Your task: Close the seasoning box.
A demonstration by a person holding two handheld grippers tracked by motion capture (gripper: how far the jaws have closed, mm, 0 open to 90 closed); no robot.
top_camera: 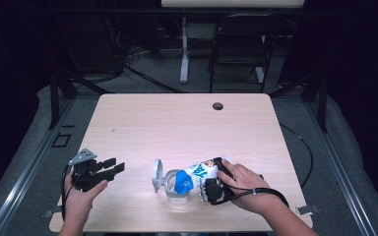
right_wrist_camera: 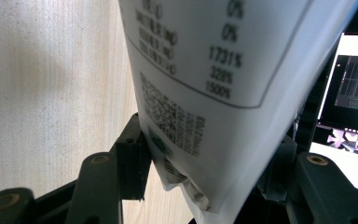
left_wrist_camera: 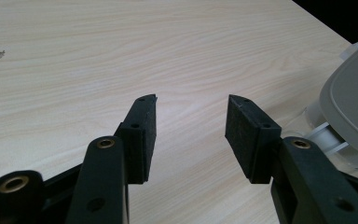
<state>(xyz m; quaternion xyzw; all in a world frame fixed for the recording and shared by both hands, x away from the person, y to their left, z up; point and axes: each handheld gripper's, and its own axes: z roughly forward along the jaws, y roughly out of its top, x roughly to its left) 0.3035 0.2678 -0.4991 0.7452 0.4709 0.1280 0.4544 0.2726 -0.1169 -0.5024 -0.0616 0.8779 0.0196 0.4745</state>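
A white pouch (top_camera: 197, 173) with blue and red print lies tilted, its blue end at the mouth of a clear jar (top_camera: 176, 194). The jar's grey lid (top_camera: 157, 175) stands flipped up. My right gripper (top_camera: 211, 186) is shut on the pouch's other end. In the right gripper view the pouch (right_wrist_camera: 214, 56) shows a printed nutrition table and sits between the jaws of that gripper (right_wrist_camera: 209, 140). My left gripper (top_camera: 114, 165) is held open and apart from the jar, to its left. In its own view, the left gripper (left_wrist_camera: 192, 105) has only bare table between its fingers, with the grey lid (left_wrist_camera: 354, 102) at the right edge.
The light wooden table (top_camera: 177, 123) has a round cable hole (top_camera: 218, 106) near its far edge. A dark chair (top_camera: 241, 44) and a desk leg (top_camera: 184, 49) stand behind the table. A lit monitor (right_wrist_camera: 349, 107) shows past the pouch.
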